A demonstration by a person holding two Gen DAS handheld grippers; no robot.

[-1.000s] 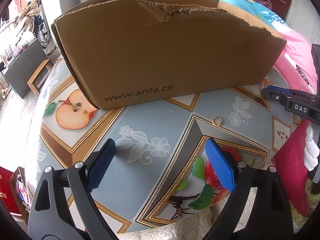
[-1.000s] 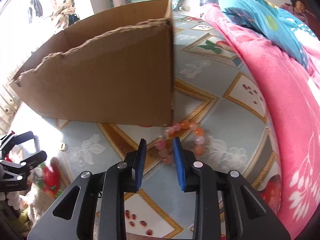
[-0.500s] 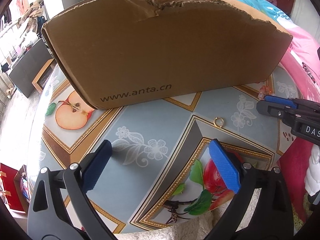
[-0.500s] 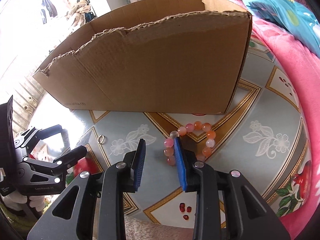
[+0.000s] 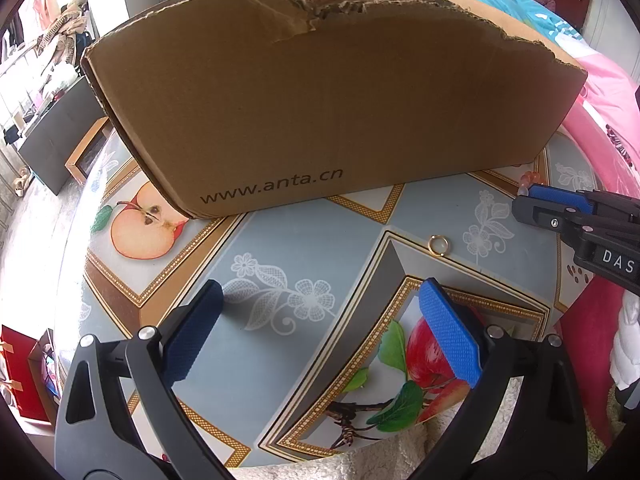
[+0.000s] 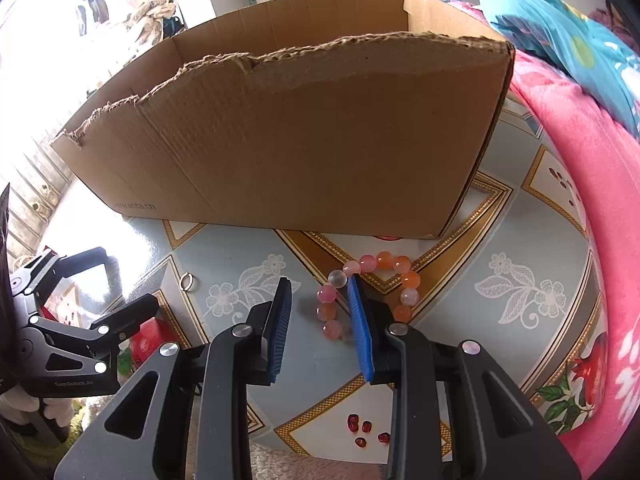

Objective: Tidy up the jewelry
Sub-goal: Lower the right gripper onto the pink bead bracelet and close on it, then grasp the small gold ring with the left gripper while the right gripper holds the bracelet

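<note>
A glossy printed tabletop (image 5: 304,248) is being occupied by a corrugated cardboard box (image 5: 328,112) with torn upper edges; its contents cannot be told; a small gold ring (image 5: 438,245) is lying flat near the tabletop's front edge; a bracelet (image 6: 370,290) of round pink and orange beads is lying below the box's right corner; the left claw (image 5: 320,332) is being held spread wide over bare tabletop; the right claw (image 6: 320,322) is being held part-open, pinching nothing, its right pad inside the bracelet's loop.
</note>
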